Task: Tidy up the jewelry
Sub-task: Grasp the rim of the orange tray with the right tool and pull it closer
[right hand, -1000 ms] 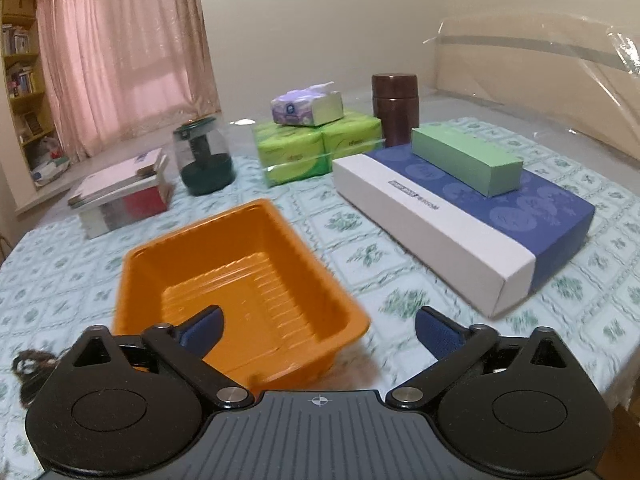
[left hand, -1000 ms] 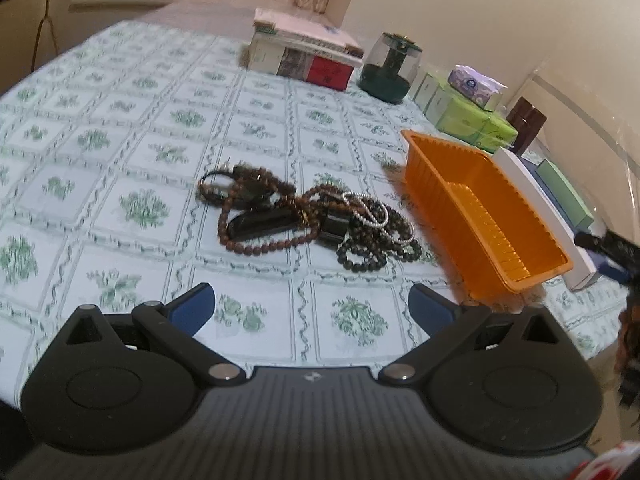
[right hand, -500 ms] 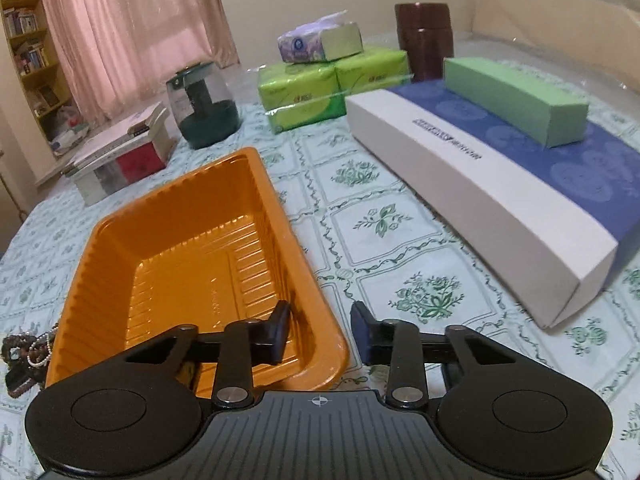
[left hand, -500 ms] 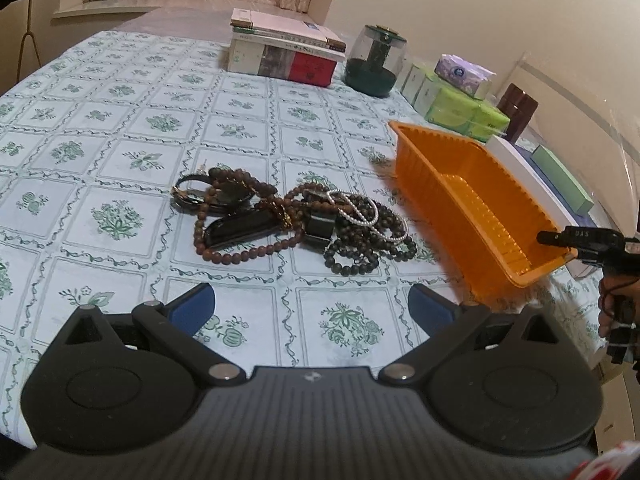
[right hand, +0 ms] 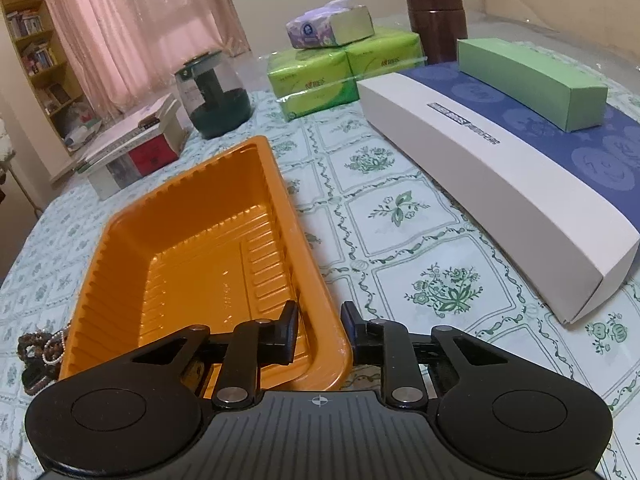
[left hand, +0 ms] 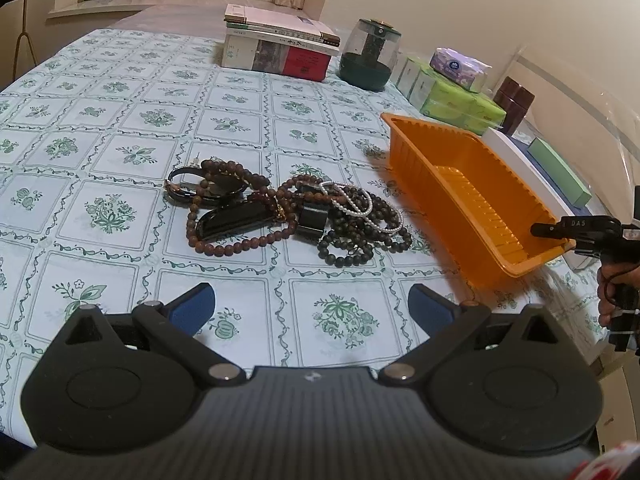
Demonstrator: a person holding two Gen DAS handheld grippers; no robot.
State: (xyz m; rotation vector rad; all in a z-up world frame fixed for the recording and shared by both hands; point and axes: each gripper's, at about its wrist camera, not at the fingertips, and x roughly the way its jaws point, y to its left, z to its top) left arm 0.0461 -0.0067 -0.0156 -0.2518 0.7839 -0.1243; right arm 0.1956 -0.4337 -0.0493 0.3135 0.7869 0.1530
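My right tool (right hand: 319,322): matt black plastic, ribbed housing, metal pivot pins. Orange tray (right hand: 200,264): glossy thin moulded plastic with a ridged floor. Tabletop (left hand: 120,128): smooth printed cloth with a slight sheen. Beaded bracelets (left hand: 288,212): wooden-looking beads, some polished; one pearly strand. Tissue packs (right hand: 344,68): shiny plastic wrap. White box (right hand: 500,184): matt cardboard.

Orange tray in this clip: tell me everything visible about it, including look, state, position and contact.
The orange tray is a rectangular, glossy, thin plastic-looking container with ribbed walls, a ridged floor and a flat rim. It sits upright and empty on the floral tablecloth, right of the jewelry pile, not touching it. The right gripper straddles its near right corner wall, its jaws closing on it.
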